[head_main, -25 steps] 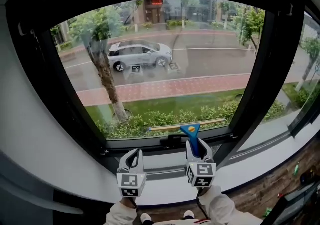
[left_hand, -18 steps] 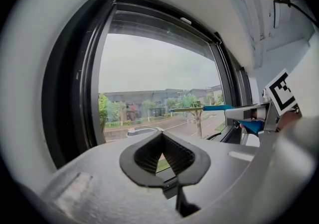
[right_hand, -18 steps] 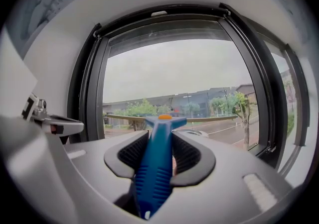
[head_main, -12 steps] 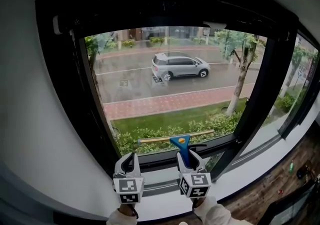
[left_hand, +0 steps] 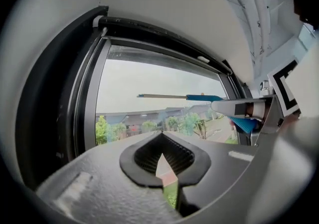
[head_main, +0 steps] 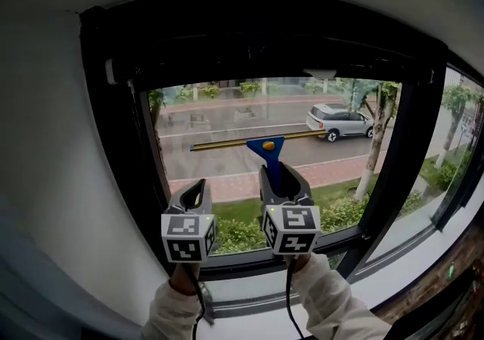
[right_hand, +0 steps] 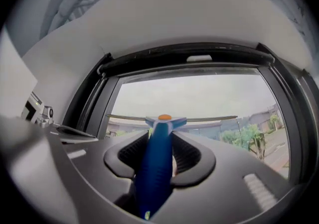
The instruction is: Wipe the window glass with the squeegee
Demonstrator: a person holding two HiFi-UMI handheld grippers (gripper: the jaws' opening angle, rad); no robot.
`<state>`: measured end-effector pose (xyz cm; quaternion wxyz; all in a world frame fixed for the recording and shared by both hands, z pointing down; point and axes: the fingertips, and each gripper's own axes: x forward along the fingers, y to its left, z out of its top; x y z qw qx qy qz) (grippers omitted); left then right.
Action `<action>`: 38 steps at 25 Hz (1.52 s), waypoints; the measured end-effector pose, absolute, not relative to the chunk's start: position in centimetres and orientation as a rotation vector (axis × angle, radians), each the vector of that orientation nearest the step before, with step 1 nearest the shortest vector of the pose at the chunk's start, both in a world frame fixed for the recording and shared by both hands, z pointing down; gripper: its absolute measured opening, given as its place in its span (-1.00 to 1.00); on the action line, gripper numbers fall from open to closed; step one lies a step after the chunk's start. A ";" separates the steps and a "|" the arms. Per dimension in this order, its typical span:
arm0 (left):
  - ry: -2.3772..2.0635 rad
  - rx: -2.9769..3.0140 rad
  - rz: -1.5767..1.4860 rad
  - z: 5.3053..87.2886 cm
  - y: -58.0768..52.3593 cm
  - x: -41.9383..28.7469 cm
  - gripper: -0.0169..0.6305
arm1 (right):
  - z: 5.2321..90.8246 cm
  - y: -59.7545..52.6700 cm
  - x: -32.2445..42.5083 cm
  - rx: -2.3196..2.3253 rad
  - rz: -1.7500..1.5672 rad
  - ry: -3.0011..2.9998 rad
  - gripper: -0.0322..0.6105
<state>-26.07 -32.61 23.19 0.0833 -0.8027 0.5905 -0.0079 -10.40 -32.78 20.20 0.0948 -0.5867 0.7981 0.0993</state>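
The squeegee (head_main: 266, 146) has a blue handle (right_hand: 155, 158) and a long brass-coloured blade (head_main: 227, 143) lying level against the window glass (head_main: 227, 115), about mid-height of the pane. My right gripper (head_main: 277, 180) is shut on the blue handle, below the blade. In the right gripper view the blade (right_hand: 209, 118) spans the pane in front of the jaws. My left gripper (head_main: 198, 193) is held beside it to the left, jaws shut and holding nothing. From the left gripper view the squeegee (left_hand: 199, 97) shows at the right, held by the other gripper.
A black window frame (head_main: 113, 127) surrounds the pane, with a black mullion (head_main: 393, 149) on the right and a second pane (head_main: 454, 127) beyond it. A white sill (head_main: 393, 274) runs below. Outside are a road, a parked car (head_main: 339, 121) and trees.
My right gripper has raised the squeegee from the bottom of the pane up to mid-height. The left gripper rose alongside it. The head view tilted upward.
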 end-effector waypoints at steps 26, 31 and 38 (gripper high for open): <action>1.719 -2.278 0.042 10.0 -34.7 -26.5 -0.95 | 5.1 -35.6 -14.4 -1.682 0.511 2.264 -0.43; 1.704 -2.288 0.073 10.0 -34.8 -26.3 -0.95 | 6.0 -36.1 -14.4 -1.711 0.528 2.260 -0.43; 1.724 -2.334 0.048 13.3 -34.7 -26.1 -0.95 | 8.4 -35.7 -14.7 -1.713 0.483 2.268 -0.44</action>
